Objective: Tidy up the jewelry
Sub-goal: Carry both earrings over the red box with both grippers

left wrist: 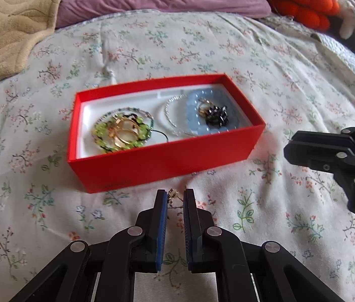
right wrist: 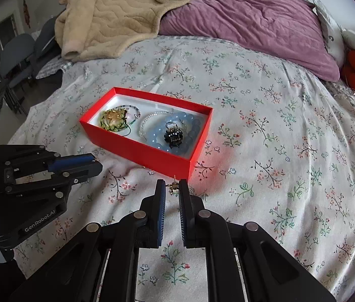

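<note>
Holding a small gold earring (left wrist: 172,193) between narrow left tongs (left wrist: 174,196) and another small gold earring (right wrist: 173,186) in the right tongs (right wrist: 171,187), also narrowed onto it, we judge the step in hand to be carrying the last loose pieces to the red box (left wrist: 167,161), which lies on the floral bedsheet (left wrist: 265,58) at twelve o'clock of the left tongs and at eleven o'clock of the right. Inside sit a green beaded bracelet (left wrist: 107,130) with gold hoops (left wrist: 123,133), a silver chain bracelet (left wrist: 171,115), a blue bead bracelet (left wrist: 197,128) and a dark cluster piece (left wrist: 216,117). Each pair of tongs must next lift over the near wall and let go above a bare patch of the white lining; the earrings are tiny, so they could slip or snag on the pads. The two tongs are close together, so one should go first. A purple pillow (right wrist: 252,17), beige blanket (right wrist: 107,17) and orange cushion (left wrist: 303,5) lie well beyond, clear of the path.
</note>
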Motion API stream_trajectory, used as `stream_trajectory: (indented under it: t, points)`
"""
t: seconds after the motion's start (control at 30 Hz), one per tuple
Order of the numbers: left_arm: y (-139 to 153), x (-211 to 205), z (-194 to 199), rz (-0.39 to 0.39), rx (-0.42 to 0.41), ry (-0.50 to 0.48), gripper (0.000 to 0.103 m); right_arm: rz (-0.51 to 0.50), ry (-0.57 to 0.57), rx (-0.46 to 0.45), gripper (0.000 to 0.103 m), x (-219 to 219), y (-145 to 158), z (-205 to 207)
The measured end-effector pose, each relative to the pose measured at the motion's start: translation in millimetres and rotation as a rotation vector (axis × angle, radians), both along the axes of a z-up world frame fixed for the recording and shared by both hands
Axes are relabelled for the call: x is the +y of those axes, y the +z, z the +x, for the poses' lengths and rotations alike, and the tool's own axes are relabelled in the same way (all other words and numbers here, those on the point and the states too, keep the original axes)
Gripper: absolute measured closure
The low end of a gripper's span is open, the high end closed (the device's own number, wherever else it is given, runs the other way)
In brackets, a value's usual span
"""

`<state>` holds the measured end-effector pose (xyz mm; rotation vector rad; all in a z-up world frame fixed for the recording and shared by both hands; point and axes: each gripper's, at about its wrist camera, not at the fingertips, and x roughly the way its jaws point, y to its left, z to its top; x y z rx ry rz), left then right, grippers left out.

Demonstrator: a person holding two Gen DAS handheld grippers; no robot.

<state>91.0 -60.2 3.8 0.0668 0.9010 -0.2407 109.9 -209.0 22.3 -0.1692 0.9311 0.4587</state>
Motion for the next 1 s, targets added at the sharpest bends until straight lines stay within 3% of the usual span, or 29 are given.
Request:
stream_trajectory:
  t: [0.3,0.5,1.0]
  points:
    - [21,24,18,-0.055,-0.053,0.042,0.096,0.025,-0.021,-0.032,0.092,24,10,16]
    - [17,31,42,-0.091,-0.051,0.078,0.096,0.046,-0.039,-0.030,0.092,38,9,35]
    - [5,38,65,-0.087,-0.055,0.114,0.093,0.088,-0.089,0.024,0.090,45,-3,67]
